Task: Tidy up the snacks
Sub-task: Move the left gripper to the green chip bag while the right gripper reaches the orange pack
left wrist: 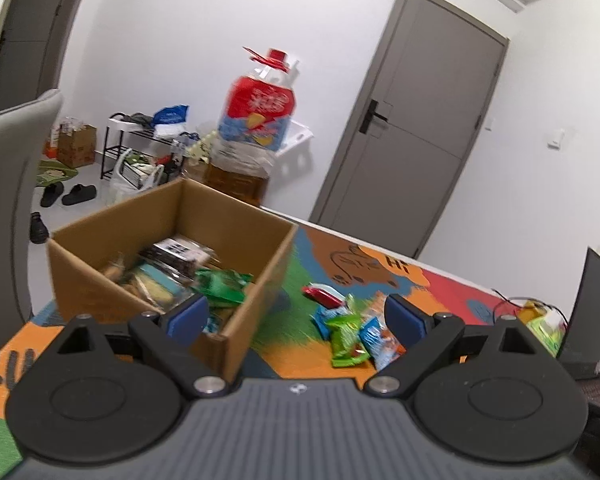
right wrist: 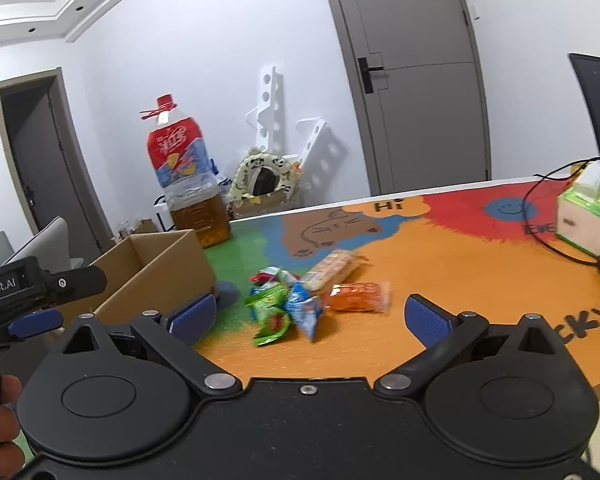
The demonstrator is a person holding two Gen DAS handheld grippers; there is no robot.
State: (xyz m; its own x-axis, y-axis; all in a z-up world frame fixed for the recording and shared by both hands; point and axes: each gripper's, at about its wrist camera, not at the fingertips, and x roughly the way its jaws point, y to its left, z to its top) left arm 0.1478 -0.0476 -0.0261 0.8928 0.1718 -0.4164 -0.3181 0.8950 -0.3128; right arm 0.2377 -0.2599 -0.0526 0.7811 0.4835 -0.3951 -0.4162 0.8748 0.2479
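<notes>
Two grippers held empty above the tabletop, both with jaws spread wide.

Your left gripper (left wrist: 296,316) hangs over the near corner of the cardboard box (left wrist: 260,240), its left pad just inside the box rim and nothing between the pads. Your right gripper (right wrist: 306,314) hovers with its wide jaws framing the loose snack pile, gripping none of it. Just beyond its pads lie a green packet (right wrist: 271,315) and a blue packet (right wrist: 306,309) touching each other, with an orange packet (right wrist: 358,291) beside them and a long biscuit pack (right wrist: 332,265) behind. More snacks (left wrist: 180,268) already sit inside the box. Farther back, near the tabletop's far edge, stands an oil jug (right wrist: 188,184).
</notes>
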